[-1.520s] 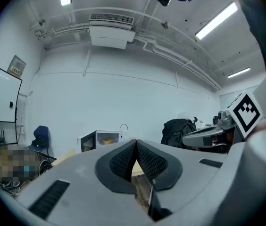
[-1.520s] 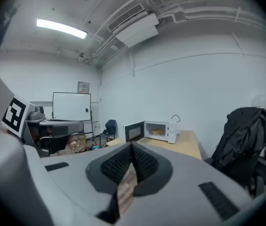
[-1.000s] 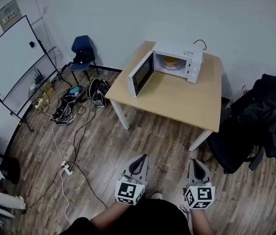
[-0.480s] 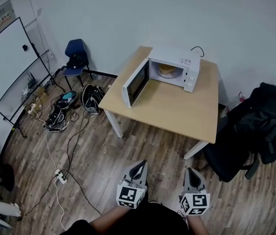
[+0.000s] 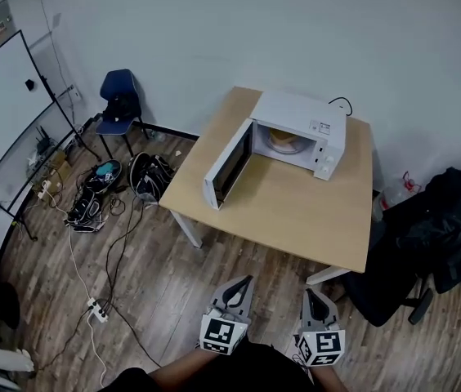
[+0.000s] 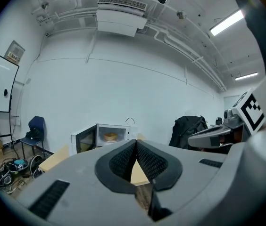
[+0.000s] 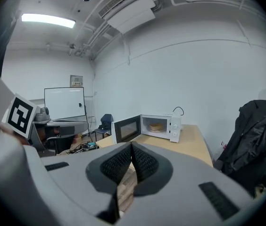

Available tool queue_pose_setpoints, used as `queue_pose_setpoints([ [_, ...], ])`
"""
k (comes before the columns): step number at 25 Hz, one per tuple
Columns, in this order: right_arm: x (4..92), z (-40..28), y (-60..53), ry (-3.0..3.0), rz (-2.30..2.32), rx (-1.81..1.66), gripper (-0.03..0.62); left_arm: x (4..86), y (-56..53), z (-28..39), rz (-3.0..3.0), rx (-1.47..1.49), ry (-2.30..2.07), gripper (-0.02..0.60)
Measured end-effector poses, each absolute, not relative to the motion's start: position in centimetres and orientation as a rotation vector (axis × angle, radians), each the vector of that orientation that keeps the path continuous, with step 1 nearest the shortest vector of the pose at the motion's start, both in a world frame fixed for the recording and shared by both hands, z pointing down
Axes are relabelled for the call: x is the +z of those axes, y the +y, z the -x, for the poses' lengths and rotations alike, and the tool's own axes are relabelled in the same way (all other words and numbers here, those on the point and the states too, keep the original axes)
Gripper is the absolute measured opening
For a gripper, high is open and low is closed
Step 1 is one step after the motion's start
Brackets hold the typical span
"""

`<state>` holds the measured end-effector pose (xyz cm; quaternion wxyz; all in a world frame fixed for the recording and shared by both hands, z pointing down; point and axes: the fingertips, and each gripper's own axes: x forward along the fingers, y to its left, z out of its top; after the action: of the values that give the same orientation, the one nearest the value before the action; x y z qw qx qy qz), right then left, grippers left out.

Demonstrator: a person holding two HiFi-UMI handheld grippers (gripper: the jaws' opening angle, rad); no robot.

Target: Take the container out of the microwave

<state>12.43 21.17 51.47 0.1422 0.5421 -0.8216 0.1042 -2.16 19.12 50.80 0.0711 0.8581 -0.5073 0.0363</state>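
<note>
container point(image 5: 284, 140) inside the open microwave point(image 5: 322, 129), both tools shut and empty
head view: left hand-held gripper point(image 5: 245, 280) and right hand-held gripper point(image 5: 313, 293) hang over the wood floor point(image 5: 173, 284), well apart from the worktop point(image 5: 288, 211); the microwave's panel print is too small to read. left gripper view: jaws pressed together, nothing between. right gripper view: jaws likewise closed on nothing

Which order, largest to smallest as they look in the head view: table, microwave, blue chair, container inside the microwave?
1. table
2. microwave
3. blue chair, which is farther from the camera on the floor, so its true size is unsure
4. container
</note>
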Motion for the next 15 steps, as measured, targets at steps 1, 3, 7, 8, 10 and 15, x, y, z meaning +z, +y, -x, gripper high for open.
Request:
queue_pose_setpoints([
  [1,51.5,-11.9,20.0,-2.371,-1.564,0.303,0.057,51.0,18.1,2.4,-2.580,0.115,-1.509,0.012],
  [3,51.3,-10.9,17.7,-2.366,-1.573,0.290,0.057,51.5,16.1,3.1,-2.576,0.130,-1.473,0.012],
  [7,50.3,-9.6,12.9,-2.365,-1.613,0.267,0.057,52.3,12.3,4.1,-2.585,0.145,-1.420,0.012],
  [8,50.2,-9.4,11.7,-2.356,-1.626,0.267,0.057,52.3,11.2,4.3,-2.590,0.143,-1.411,0.012],
  [10,50.1,-9.3,9.5,-2.326,-1.651,0.266,0.057,52.0,8.9,4.5,-2.608,0.134,-1.388,0.012],
  [15,50.1,-9.4,5.7,-2.283,-1.745,0.304,0.057,51.7,3.9,5.8,-2.652,0.153,-1.367,0.012],
])
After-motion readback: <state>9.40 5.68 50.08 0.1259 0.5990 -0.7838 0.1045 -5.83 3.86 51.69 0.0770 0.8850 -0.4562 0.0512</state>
